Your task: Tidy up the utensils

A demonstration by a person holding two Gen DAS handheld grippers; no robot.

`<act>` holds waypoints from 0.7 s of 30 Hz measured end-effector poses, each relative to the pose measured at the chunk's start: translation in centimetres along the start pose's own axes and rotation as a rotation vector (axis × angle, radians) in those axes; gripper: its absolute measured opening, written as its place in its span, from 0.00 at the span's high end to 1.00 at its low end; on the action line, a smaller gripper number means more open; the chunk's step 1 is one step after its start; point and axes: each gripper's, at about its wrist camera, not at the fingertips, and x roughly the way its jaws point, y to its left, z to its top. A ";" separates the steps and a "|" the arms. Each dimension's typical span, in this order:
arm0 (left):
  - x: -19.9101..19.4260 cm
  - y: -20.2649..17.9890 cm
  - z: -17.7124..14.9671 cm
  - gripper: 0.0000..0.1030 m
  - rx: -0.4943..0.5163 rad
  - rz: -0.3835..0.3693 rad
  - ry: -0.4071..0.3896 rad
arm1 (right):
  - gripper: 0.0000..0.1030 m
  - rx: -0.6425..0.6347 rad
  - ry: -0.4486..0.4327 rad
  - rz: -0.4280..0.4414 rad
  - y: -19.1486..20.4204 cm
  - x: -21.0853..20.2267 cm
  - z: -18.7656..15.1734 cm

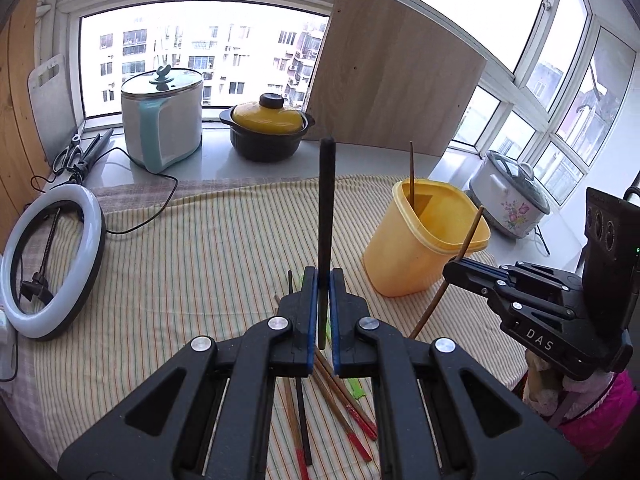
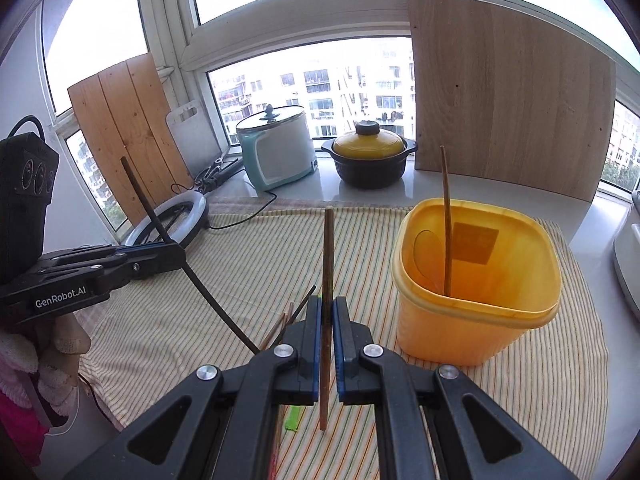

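Observation:
My left gripper (image 1: 323,280) is shut on a black chopstick (image 1: 326,208) and holds it upright above the striped cloth. My right gripper (image 2: 328,308) is shut on a brown chopstick (image 2: 328,264), also upright, left of the yellow container (image 2: 480,280). The container (image 1: 424,240) holds one brown chopstick (image 2: 446,220) leaning on its back wall. Several loose chopsticks (image 1: 340,400), brown, black and red-tipped, lie on the cloth under the left gripper. In the left wrist view the right gripper (image 1: 454,272) is beside the container; in the right wrist view the left gripper (image 2: 178,256) is at the left.
The striped cloth (image 1: 180,264) covers the table. A ring light (image 1: 52,260) lies at the left. On the windowsill stand a white-teal cooker (image 1: 160,120), a yellow-lidded black pot (image 1: 268,128), a wooden board (image 1: 392,84) and a floral cooker (image 1: 512,200). A green item (image 2: 294,418) lies among the chopsticks.

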 end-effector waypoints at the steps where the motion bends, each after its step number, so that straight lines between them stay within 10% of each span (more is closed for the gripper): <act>1: -0.2 -0.2 0.3 0.97 0.006 -0.001 -0.008 | 0.97 -0.002 -0.007 -0.002 0.0 -0.2 0.1; 21: -2.6 -4.5 5.7 0.97 0.054 -0.091 -0.117 | 0.97 0.020 -0.131 0.003 -1.6 -4.8 4.5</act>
